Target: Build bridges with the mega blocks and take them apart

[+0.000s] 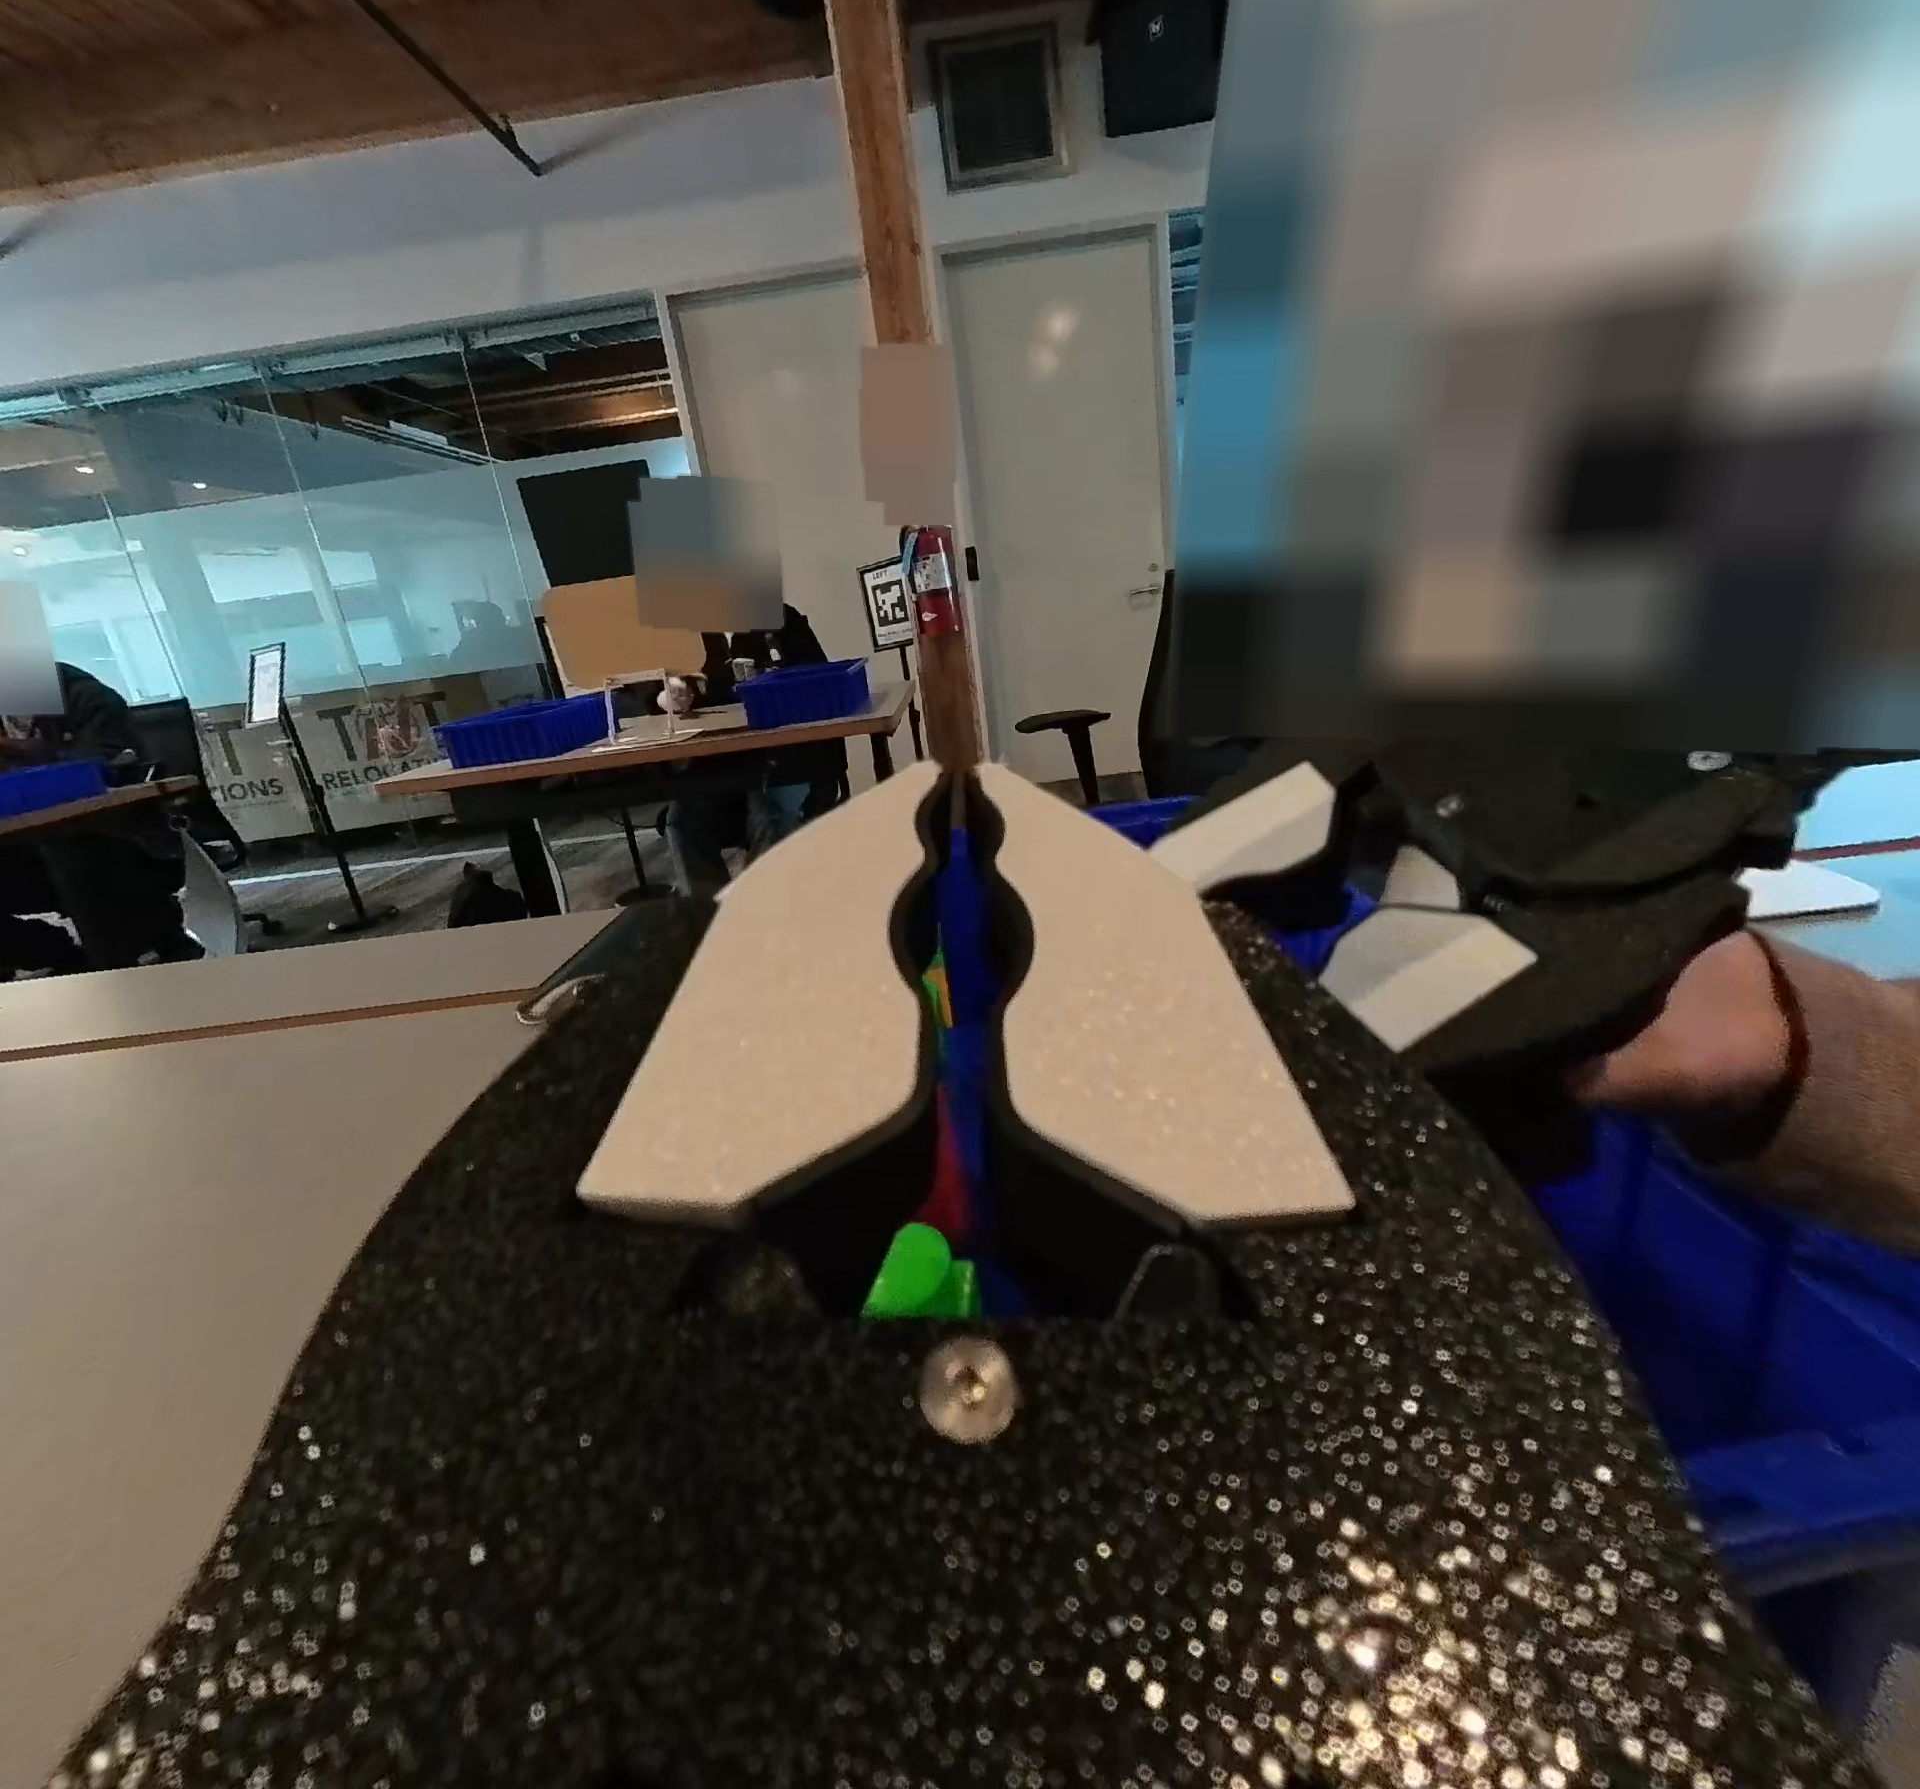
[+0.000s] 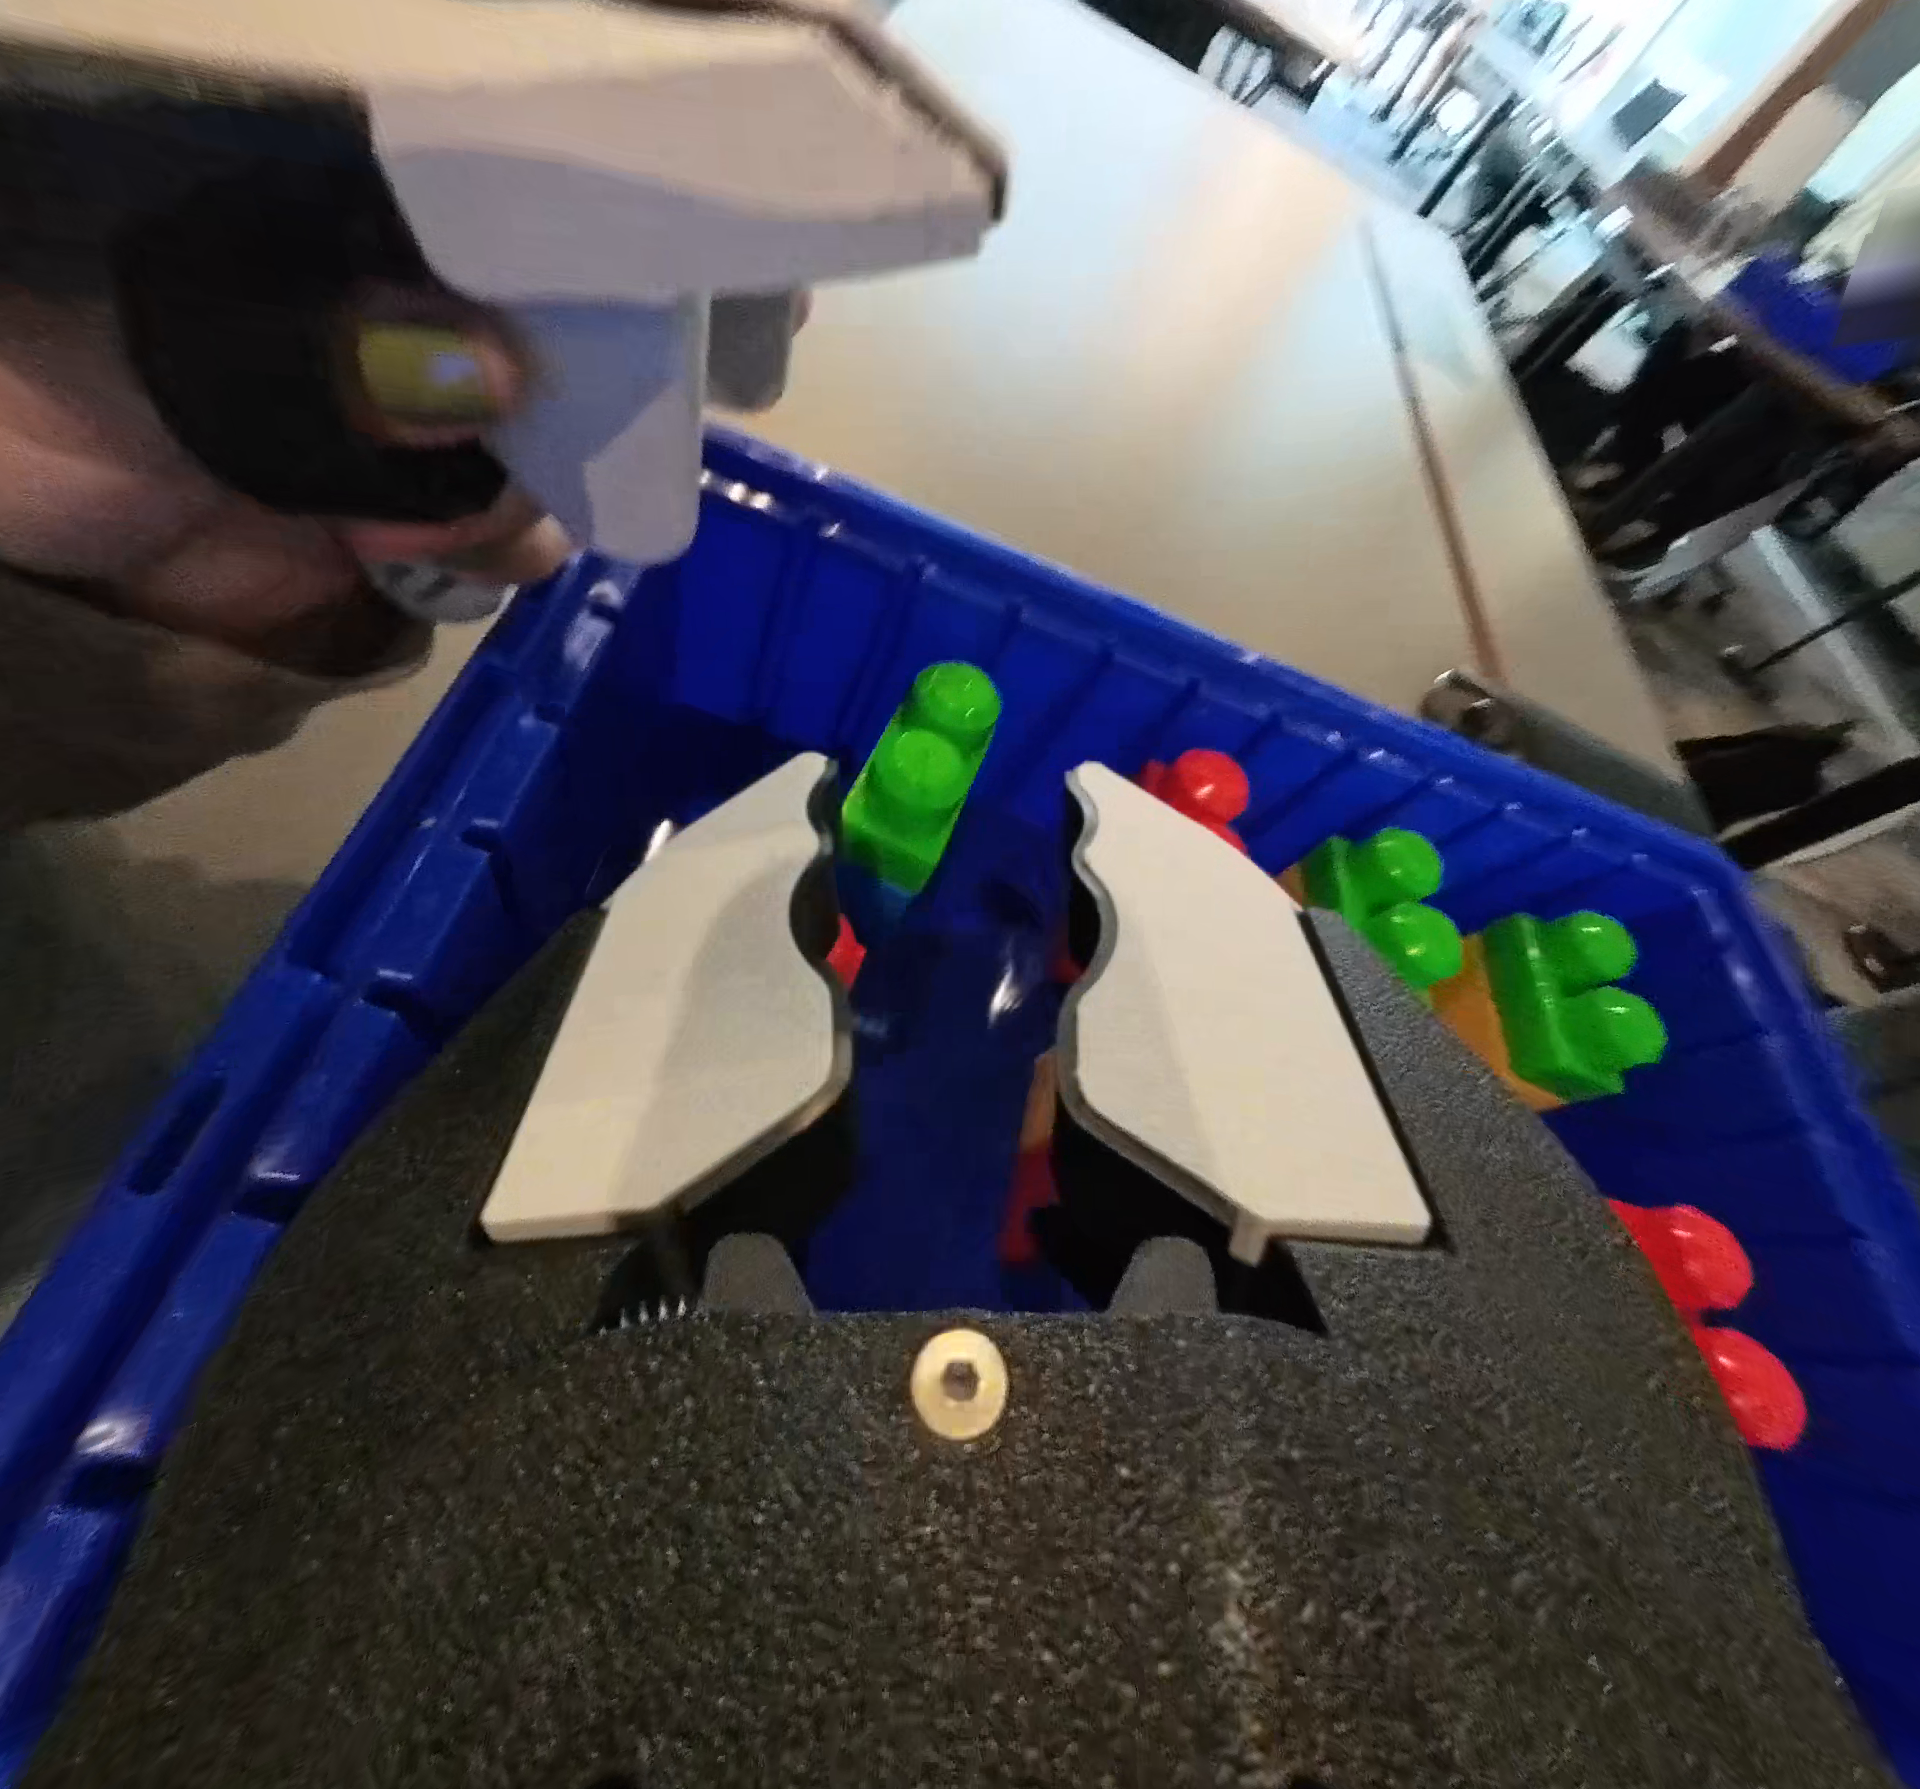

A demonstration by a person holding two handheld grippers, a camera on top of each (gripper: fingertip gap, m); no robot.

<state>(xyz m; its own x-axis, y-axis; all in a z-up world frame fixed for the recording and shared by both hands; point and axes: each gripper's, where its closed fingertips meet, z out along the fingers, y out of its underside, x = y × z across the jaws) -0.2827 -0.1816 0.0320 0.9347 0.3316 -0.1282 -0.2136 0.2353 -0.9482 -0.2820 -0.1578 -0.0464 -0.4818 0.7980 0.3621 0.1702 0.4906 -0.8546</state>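
Note:
A blue bin (image 2: 644,659) holds several mega blocks. A green two-stud block (image 2: 920,773) stands tilted against its far wall, over a blue block. My right gripper (image 2: 951,783) is open inside the bin, its tips either side of that green block's near end, not touching it. Two more green blocks (image 2: 1382,892) (image 2: 1569,1001) and red blocks (image 2: 1714,1324) lie at the right. My left gripper (image 1: 958,783) is shut and empty, held above the bin; a green block (image 1: 914,1272) shows below it. The left gripper also shows in the right wrist view (image 2: 977,170).
The bin (image 1: 1766,1324) sits on a light grey table (image 1: 208,1168) (image 2: 1143,337). My right gripper (image 1: 1262,908) and the hand holding it are just right of my left one. Farther back are desks with blue bins (image 1: 520,737), seated people and a wooden post (image 1: 883,181). Some 8 cm of space lies between my two pairs of fingers.

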